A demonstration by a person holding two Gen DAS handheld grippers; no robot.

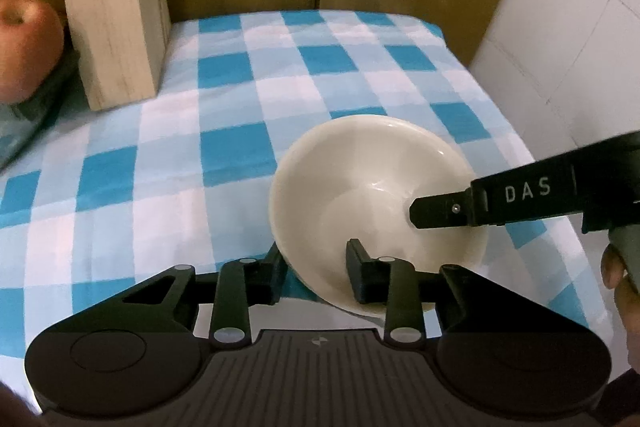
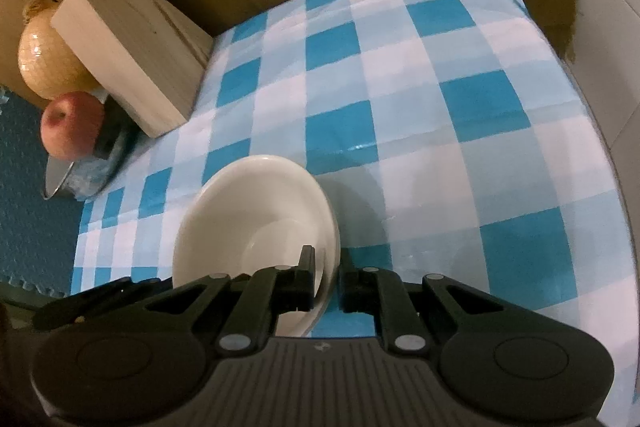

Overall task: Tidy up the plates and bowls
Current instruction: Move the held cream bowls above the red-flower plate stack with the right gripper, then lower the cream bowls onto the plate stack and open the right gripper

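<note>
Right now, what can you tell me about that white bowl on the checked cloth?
The white bowl looks like glossy cream ceramic, shallow, with a wide flared rim and a flat round bottom. It appears empty and is tipped, not level, above the blue-and-white checked cloth. The left tongs straddle its near rim, one finger inside, one outside. The right tongs straddle the rim the same way on another side.

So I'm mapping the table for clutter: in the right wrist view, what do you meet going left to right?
Apple → wooden knife block → white bowl → bare checked tablecloth. The onion sits above the apple, overlapping it, so it is left out.
</note>
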